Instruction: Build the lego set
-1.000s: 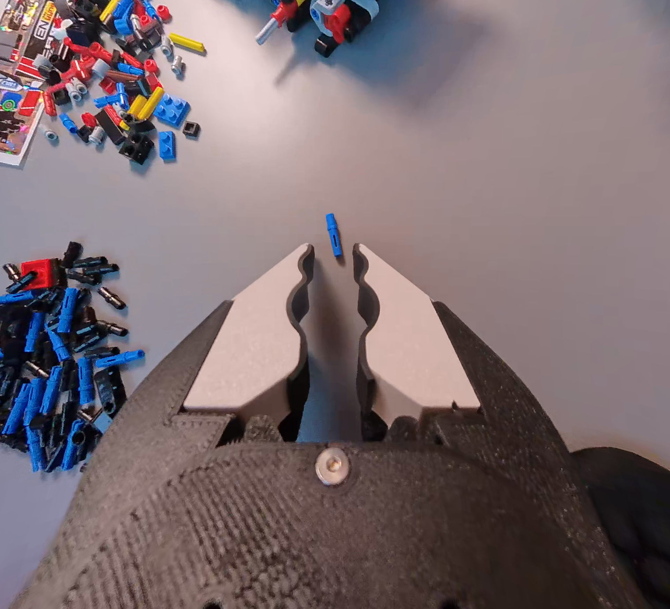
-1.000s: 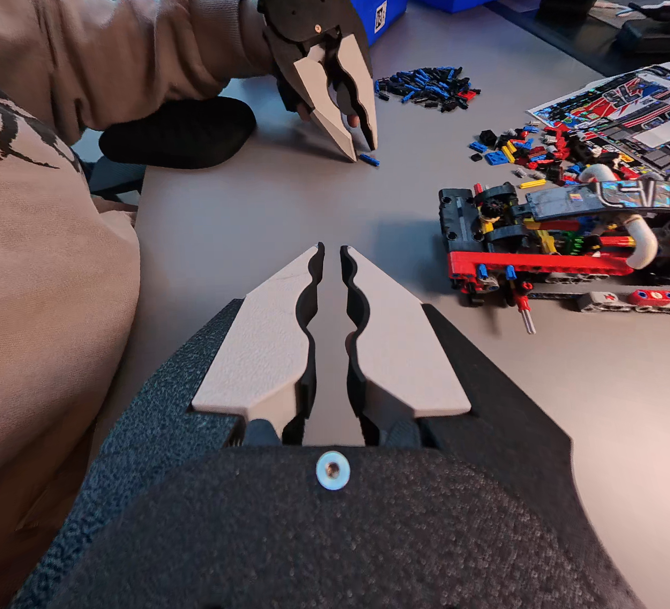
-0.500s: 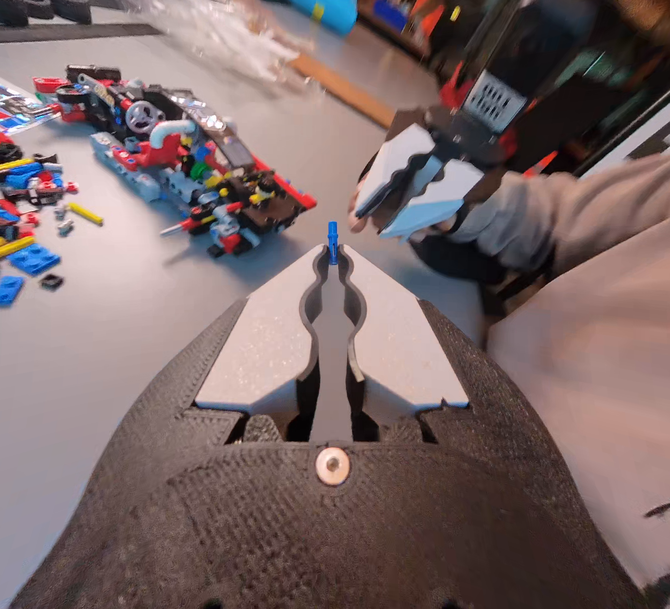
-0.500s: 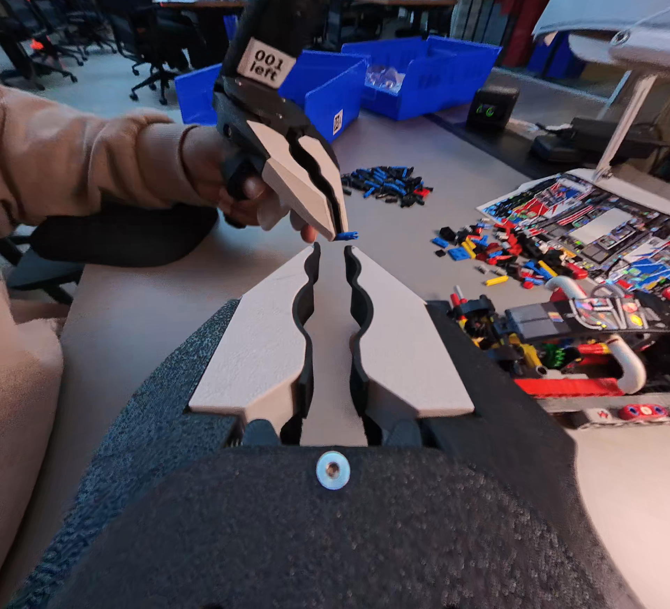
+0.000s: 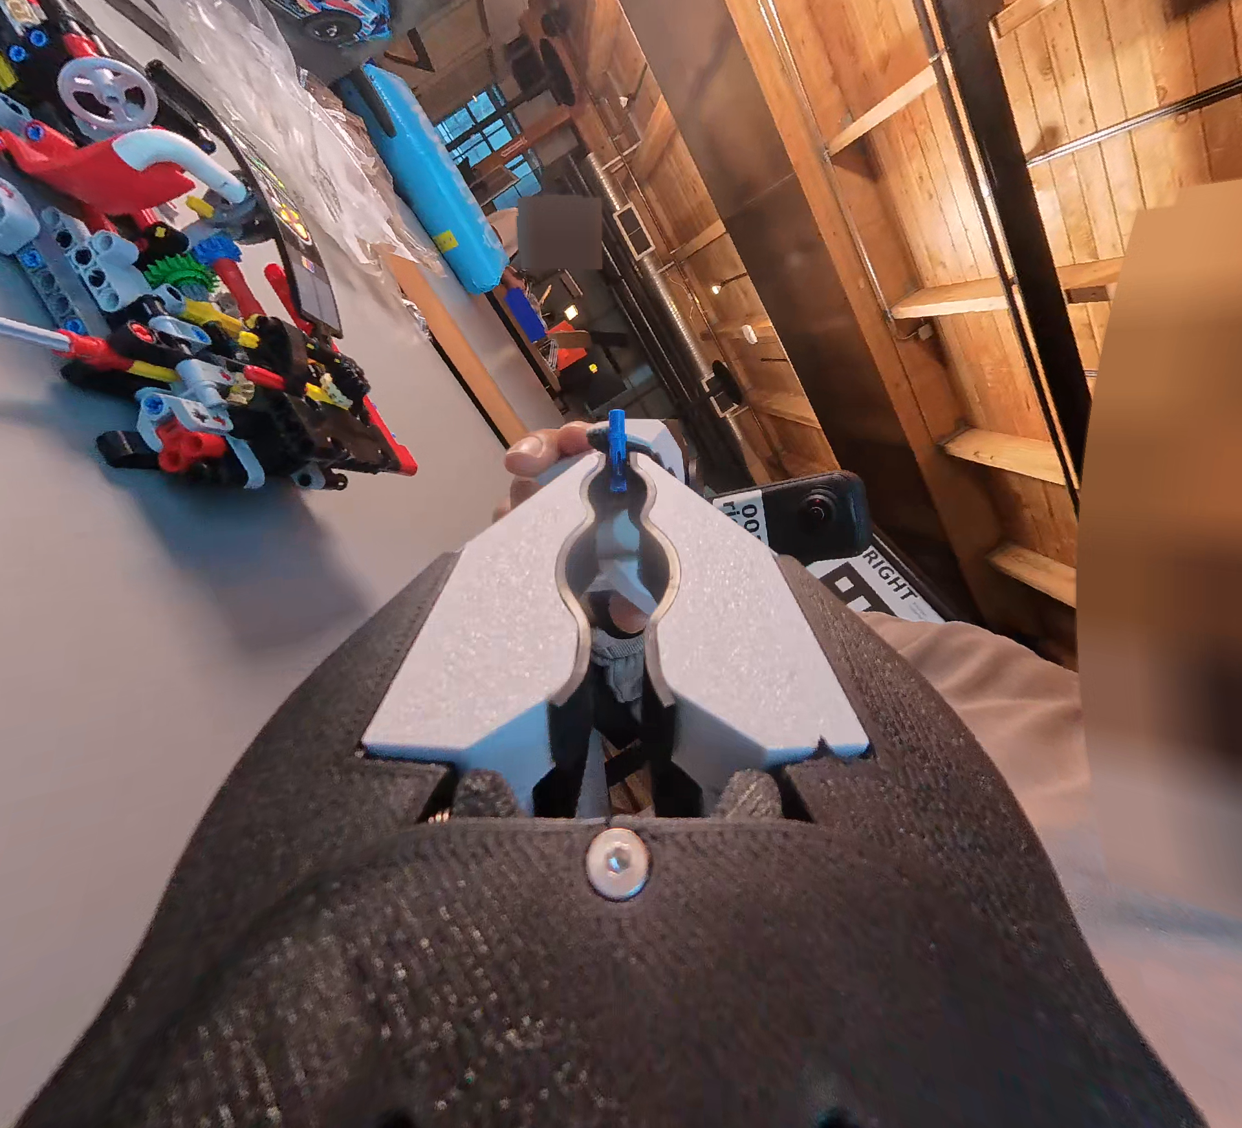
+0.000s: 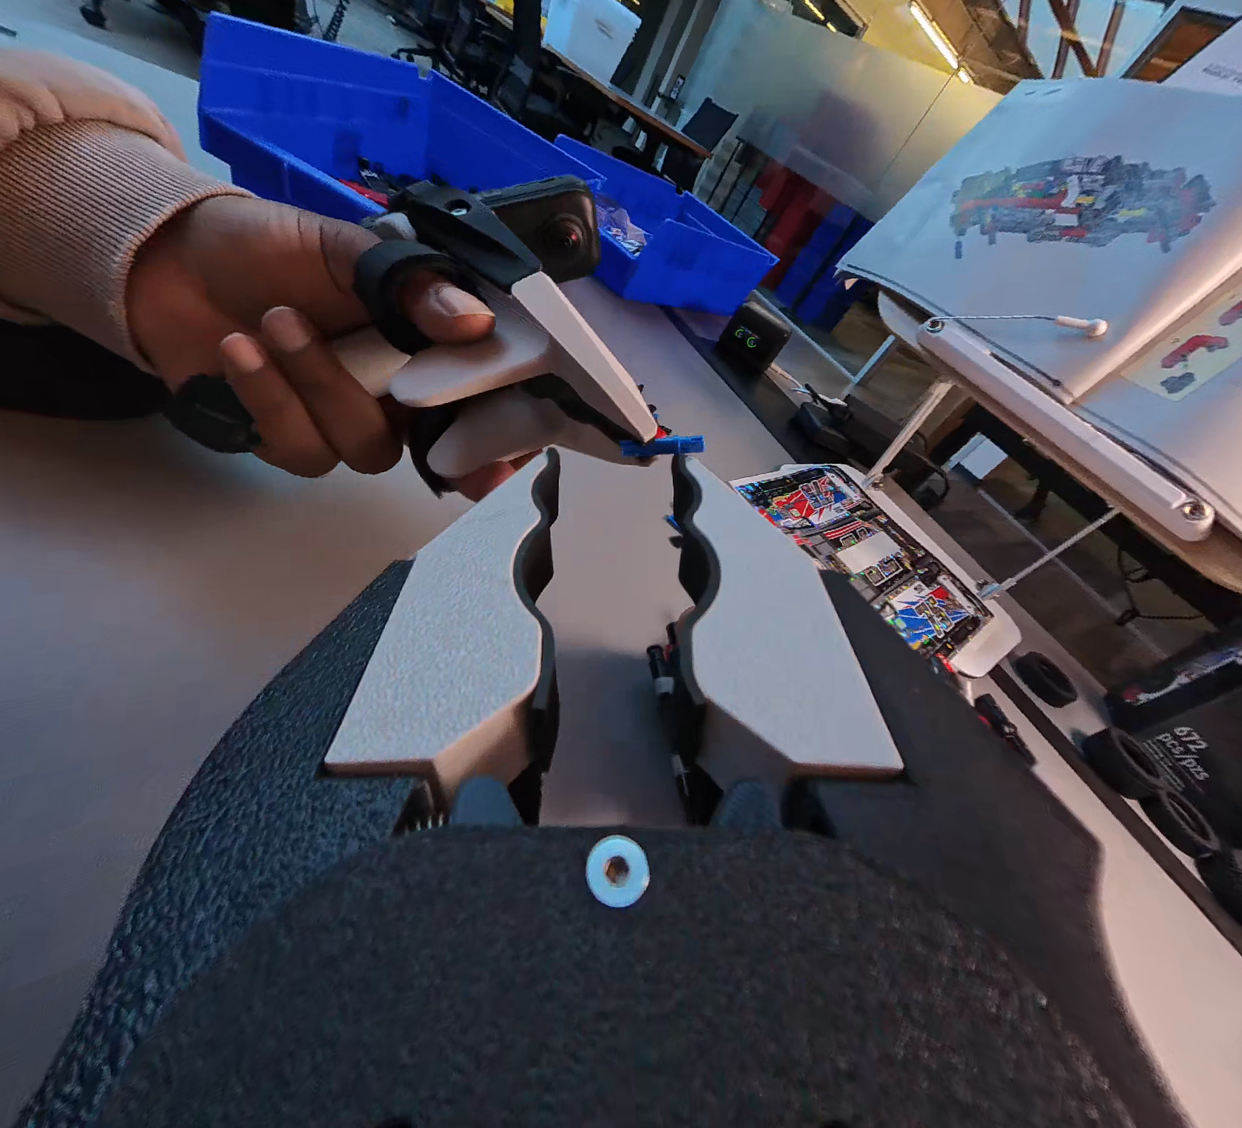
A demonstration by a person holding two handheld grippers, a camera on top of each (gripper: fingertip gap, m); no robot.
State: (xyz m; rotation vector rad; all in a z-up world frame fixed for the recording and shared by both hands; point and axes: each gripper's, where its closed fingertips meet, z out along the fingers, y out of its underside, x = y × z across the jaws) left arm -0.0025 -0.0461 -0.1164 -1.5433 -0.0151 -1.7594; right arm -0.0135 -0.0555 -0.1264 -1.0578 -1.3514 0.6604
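My left gripper (image 5: 617, 472) is shut on a small blue pin (image 5: 617, 450) that sticks out past its tips, held up off the grey table (image 5: 168, 592). In the right wrist view a hand holds the left gripper (image 6: 642, 434) with the blue pin (image 6: 665, 445) pointing sideways. My right gripper (image 6: 615, 463) is open, its tips just below the pin, one on each side. The part-built car (image 5: 201, 356) lies on the table to the left. The right gripper's body shows only partly behind the left fingers.
Blue bins (image 6: 470, 155) stand at the table's far side. An instruction booklet (image 6: 1075, 222) sits on a stand at the right, with a sticker sheet (image 6: 867, 551) below it. Black tyres (image 6: 1129, 766) and a black box (image 6: 1183, 726) lie at the right edge. Both grippers' tips are close together, under 4 cm apart.
My left gripper closed on the blue pin that lay on the table and lifted it, tilting up. My right gripper rose, opened wider and came up under the pin.
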